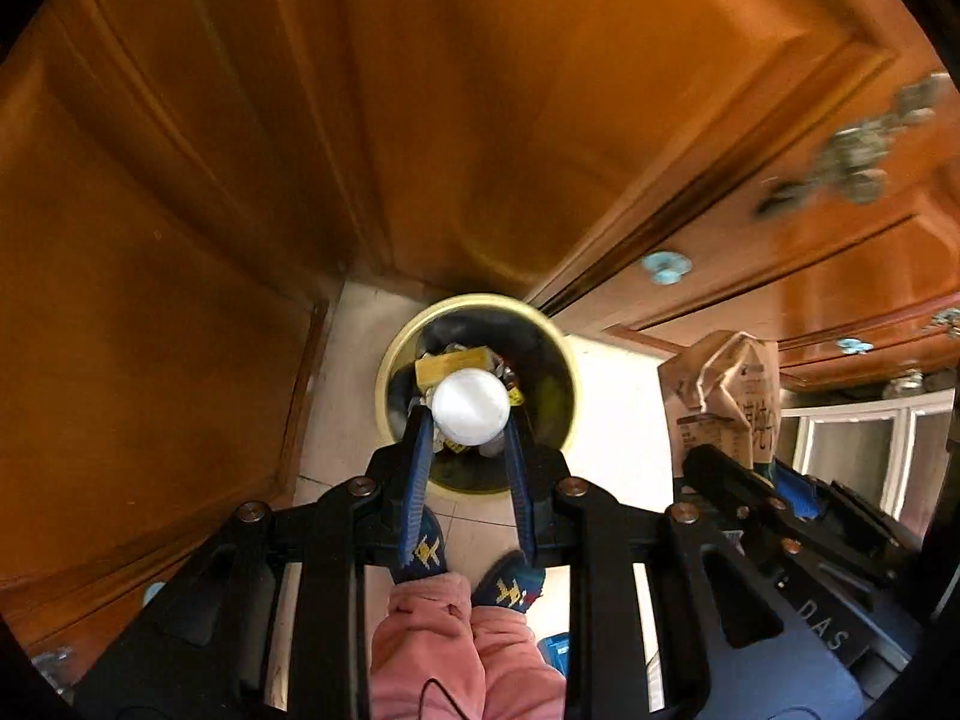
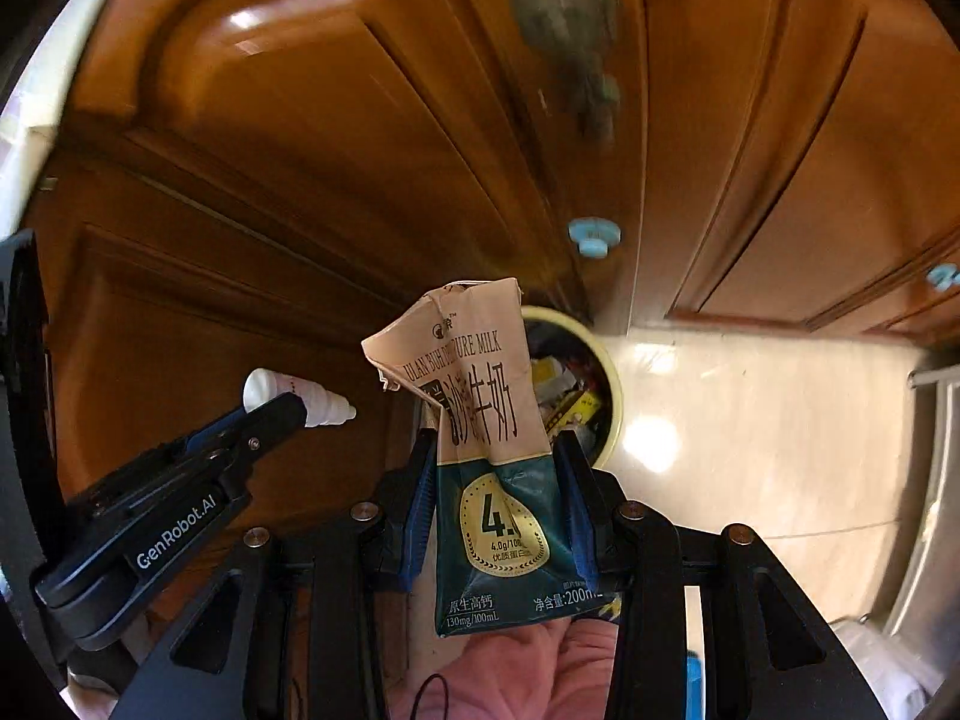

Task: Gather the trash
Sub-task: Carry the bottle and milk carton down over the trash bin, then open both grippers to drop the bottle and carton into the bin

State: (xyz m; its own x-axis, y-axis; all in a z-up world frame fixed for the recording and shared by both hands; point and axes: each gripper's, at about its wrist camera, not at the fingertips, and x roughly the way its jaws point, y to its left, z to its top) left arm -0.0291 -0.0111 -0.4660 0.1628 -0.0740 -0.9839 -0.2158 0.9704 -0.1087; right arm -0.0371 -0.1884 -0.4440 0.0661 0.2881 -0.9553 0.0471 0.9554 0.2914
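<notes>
Status: both hands loaded, nothing from this pair dropped yet. Left gripper point(image 1: 467, 420) has its fingers closed on a small white plastic bottle point(image 1: 470, 405), seen end-on from its own camera and hanging directly above the mouth of the round yellow-rimmed trash bin point(image 1: 384, 372); right wrist view shows the same bottle point(image 2: 300, 397) side-on, ribbed and tapering to a nozzle. Right gripper point(image 2: 495, 474) has its fingers clamped on a crumpled milk carton point(image 2: 489, 456), tan top, dark green base, top torn open and creased, body dented. Carton sits near the bin point(image 2: 612, 396) but off to one side of it, not over the opening. Bin stands on the tile floor point(image 2: 750, 420) against wooden cabinet doors point(image 1: 480, 120) and already holds wrappers and a yellow box. My read: bottle release is next, then shift the carton over and release.
</notes>
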